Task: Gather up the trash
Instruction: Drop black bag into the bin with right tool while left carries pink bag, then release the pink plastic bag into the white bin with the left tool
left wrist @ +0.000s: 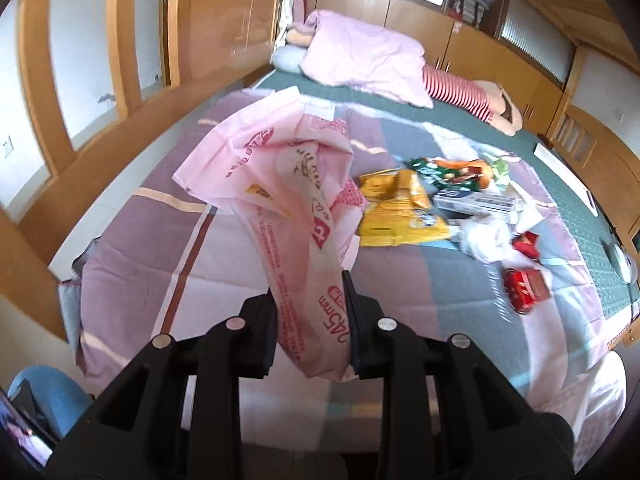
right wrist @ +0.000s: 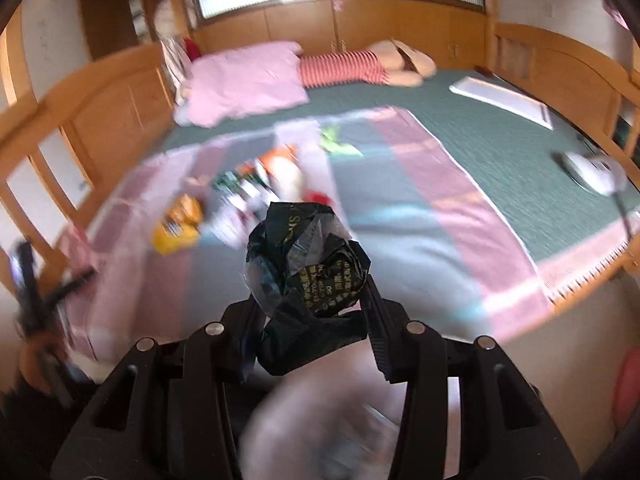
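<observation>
- Gripping a thin pink plastic bag with red print point(left wrist: 288, 184), the left gripper point(left wrist: 310, 308) has its black jaws pressed on the bag's gathered neck; the rest of the bag billows up over the bed.
- Clamping a crumpled black plastic wrapper with gold lettering point(right wrist: 306, 264), the right gripper point(right wrist: 310, 300) holds it above the near edge of the bed.
- Spread across the bed is a striped purple, grey and pink sheet point(left wrist: 420, 280), with green bedding beyond it.
- Toward the sheet's far right corner lies the remaining trash: a yellow snack packet point(left wrist: 396, 220), a green and orange packet point(left wrist: 452, 172), a white box point(left wrist: 476, 202), clear crumpled plastic point(left wrist: 486, 238) and two red wrappers point(left wrist: 524, 290).
- A pink quilt point(left wrist: 360, 56) sits at the bed's far edge.
</observation>
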Demonstrator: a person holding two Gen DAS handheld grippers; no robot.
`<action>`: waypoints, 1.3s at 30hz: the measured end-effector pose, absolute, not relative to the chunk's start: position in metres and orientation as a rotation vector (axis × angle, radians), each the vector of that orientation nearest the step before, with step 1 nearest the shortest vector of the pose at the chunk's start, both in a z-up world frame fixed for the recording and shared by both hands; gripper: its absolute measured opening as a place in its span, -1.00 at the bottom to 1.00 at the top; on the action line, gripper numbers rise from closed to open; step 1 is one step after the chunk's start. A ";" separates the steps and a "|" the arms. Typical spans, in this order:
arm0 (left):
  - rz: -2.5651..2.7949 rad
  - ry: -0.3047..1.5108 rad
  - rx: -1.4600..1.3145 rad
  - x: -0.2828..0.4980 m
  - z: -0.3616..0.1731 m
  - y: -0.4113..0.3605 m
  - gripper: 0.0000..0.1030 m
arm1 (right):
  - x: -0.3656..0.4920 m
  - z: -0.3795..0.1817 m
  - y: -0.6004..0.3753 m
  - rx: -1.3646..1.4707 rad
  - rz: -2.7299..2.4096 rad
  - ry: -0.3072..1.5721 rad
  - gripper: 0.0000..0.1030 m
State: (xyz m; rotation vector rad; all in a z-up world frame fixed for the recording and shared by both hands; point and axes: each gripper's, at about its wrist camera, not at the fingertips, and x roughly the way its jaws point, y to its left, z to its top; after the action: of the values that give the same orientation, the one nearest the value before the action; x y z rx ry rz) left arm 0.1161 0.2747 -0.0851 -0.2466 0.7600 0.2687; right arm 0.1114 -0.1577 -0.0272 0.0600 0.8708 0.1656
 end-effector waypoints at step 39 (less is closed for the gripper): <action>-0.139 0.863 -0.099 0.156 -0.094 0.038 0.70 | 0.144 -0.020 -0.243 0.345 0.244 0.845 0.57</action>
State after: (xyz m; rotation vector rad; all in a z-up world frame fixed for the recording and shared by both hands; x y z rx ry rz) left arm 0.1558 0.0376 -0.0938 -0.0990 0.8628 -0.1386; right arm 0.1442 -0.2434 -0.0196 0.3450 0.8452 0.2436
